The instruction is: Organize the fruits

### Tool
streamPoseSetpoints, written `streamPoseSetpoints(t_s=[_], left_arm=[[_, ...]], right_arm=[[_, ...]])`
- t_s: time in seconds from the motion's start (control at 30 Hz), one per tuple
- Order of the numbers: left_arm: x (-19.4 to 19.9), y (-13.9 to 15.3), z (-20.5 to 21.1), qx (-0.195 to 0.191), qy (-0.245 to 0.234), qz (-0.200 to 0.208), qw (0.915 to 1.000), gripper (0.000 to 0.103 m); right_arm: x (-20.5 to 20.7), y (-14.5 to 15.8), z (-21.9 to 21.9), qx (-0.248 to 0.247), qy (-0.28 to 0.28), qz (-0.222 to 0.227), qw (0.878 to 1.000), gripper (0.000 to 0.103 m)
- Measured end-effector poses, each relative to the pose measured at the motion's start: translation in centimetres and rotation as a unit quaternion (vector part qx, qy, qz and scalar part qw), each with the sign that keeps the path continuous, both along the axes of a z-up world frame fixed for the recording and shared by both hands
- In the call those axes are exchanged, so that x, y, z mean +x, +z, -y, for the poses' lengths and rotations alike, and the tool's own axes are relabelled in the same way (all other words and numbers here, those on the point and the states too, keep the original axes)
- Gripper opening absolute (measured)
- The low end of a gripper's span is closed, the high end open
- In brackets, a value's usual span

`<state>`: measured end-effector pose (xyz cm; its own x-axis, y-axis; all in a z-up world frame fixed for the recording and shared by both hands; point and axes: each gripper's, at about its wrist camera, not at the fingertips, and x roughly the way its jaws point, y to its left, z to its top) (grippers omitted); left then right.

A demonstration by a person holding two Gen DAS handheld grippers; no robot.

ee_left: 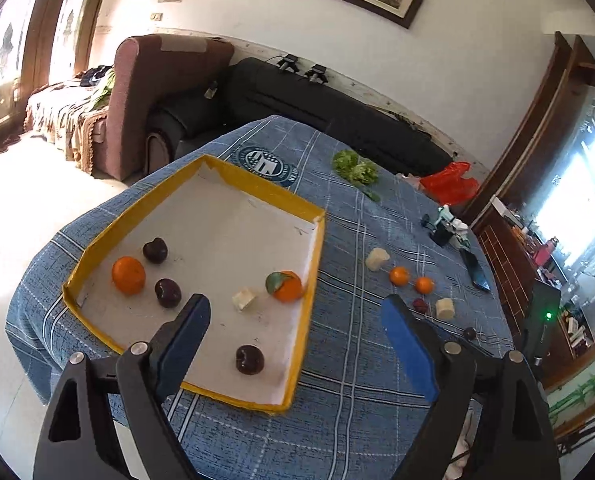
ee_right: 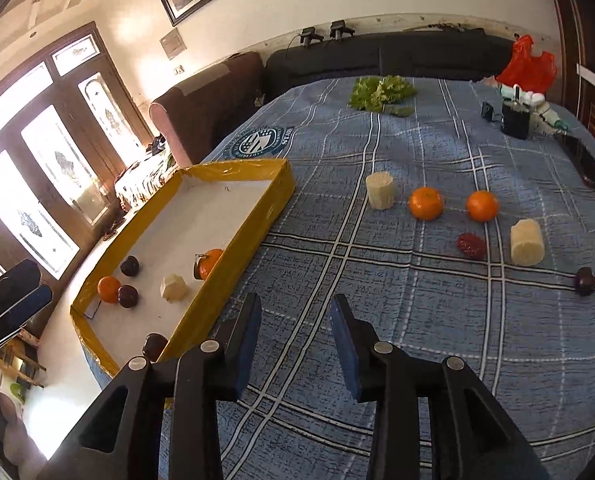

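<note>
Yellow tray (ee_left: pixel 311 276): 6 fruits; both grippers empty.

- Left wrist: close above yellow tray (ee_left: pixel 315 248), angled down over its near right corner, facing far sofa.
- Right wrist: right of tray, angled down across blue tablecloth (ee_right: pixel 417 300).
- Shared: tray, loose fruit, tablecloth.

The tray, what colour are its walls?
Yellow walls around a white floor; the right wrist view shows them best.
</note>
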<state>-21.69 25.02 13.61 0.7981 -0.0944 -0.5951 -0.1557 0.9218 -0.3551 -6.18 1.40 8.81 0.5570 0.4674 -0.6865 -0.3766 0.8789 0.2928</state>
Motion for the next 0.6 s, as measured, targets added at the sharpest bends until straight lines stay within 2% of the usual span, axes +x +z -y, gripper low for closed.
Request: streamPoseSetpoints(t_s=[0.1, 0.23, 0.3, 0.37, 0.4, 0.5, 0.6], left_arm=[[-2.0, 2.2, 1.0, 0.025, 0.003, 0.034, 0.9991, 0.087], [-5.0, 5.9, 1.0, 0.034, 0.007, 0.076, 0.9966, 0.087], [-6.9, 7.8, 0.5, 0.042, 0.02, 0.097, 0.9941, 0.087], [-8.8, 9.4, -0.3, 0.056, 0.039, 0.115, 0.991, 0.087], [-10.0, 10.1, -1.0, 0.066, 0.058, 0.122, 0.9887, 0.087], [-12.3, 10.7, -3.1, 0.073, 0.102, 0.129, 0.9837, 0.087], [-13.5, 10.6, -5.4, 0.051, 0.133, 0.131, 0.9812, 0.087]], right_arm=[[-0.9, 1.7, 0.3, 0.002, 0.004, 0.016, 1.0, 0.044], [-2.1, 6.0, 0.1, 0.017, 0.021, 0.062, 0.998, 0.046], [-2.7, 8.8, -0.1, 0.05, 0.034, 0.085, 0.995, 0.052], [-3.6, 11.0, -0.7, 0.078, 0.048, 0.114, 0.989, 0.069], [-4.0, 11.6, -1.1, 0.085, 0.053, 0.124, 0.987, 0.072], [-4.9, 13.2, -3.0, 0.108, 0.08, 0.133, 0.982, 0.074], [-6.0, 14.2, -4.9, 0.125, 0.11, 0.135, 0.977, 0.074]])
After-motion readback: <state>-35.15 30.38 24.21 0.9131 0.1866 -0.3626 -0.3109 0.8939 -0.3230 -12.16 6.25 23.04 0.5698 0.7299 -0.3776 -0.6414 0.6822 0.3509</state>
